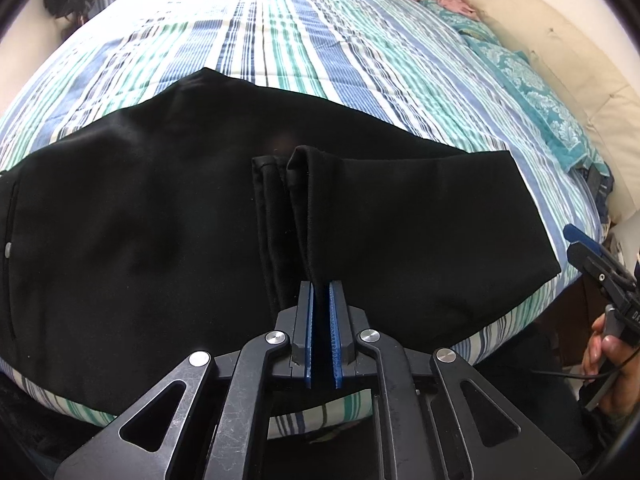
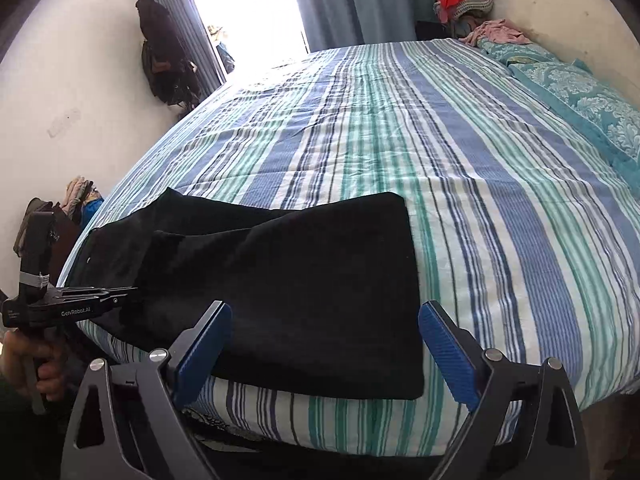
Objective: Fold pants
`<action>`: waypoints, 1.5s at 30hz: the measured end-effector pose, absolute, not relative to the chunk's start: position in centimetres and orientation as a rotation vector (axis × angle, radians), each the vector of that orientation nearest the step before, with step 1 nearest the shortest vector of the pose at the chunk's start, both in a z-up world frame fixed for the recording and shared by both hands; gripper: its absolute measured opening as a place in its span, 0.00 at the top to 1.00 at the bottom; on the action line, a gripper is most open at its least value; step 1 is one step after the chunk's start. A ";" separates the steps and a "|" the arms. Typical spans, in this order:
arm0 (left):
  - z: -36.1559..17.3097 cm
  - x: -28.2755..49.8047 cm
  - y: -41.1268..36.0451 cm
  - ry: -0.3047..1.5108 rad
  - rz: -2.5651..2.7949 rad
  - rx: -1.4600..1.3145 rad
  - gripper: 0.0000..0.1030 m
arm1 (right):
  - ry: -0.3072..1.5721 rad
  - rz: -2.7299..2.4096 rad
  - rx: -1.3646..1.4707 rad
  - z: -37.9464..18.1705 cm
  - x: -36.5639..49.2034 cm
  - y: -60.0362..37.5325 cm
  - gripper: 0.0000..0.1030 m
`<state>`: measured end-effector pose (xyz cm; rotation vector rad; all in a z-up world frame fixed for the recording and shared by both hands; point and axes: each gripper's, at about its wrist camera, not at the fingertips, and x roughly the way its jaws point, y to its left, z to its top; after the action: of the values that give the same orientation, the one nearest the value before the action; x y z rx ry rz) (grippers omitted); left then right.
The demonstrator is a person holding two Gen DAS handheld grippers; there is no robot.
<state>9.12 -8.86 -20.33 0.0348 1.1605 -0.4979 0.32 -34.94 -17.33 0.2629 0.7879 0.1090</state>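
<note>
Two grippers in view. Left gripper [image 1: 321,292], bottom centre, jaws nearly closed, pinching a raised fold of the black pants [image 1: 160,220]. Right gripper [image 2: 324,320] jaws spread wide, empty. Pants lie on the striped bedspread [image 2: 480,200] at its near edge; fabric detail unreadable. Lettering "GenRobot.AI" at lower left.

"GenRobot.AI" stands in white on the left gripper [image 2: 120,294] (its black body, side on).
</note>
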 end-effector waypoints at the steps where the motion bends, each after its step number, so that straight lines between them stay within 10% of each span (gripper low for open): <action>1: -20.2 9.2 -8.8 1.161 -0.504 0.033 0.88 | 0.786 0.186 0.281 -17.8 0.7 -34.4 0.09; 3: -19.7 9.3 -7.9 1.161 -0.497 -0.001 0.72 | 0.849 0.315 0.326 -19.6 2.1 -33.1 0.09; 5: -18.7 9.5 -6.5 1.129 -0.424 -0.040 0.33 | 0.980 0.310 0.302 -22.1 3.4 -31.7 0.08; 13: -13.6 9.3 -6.8 0.935 -0.433 -0.112 0.17 | 0.926 0.254 0.245 -19.7 2.4 -30.3 0.06; 30: -22.0 10.8 -12.5 1.071 -0.429 0.135 0.14 | 1.054 0.036 0.276 -21.5 5.2 -34.1 0.02; 45: -16.7 8.8 -6.6 1.041 -0.389 -0.017 0.10 | 1.052 0.088 0.178 -20.2 2.8 -29.5 0.00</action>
<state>8.75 -6.59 -16.72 -0.0175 1.0412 -0.3887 2.80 -29.50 -20.21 0.1783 1.0521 0.0880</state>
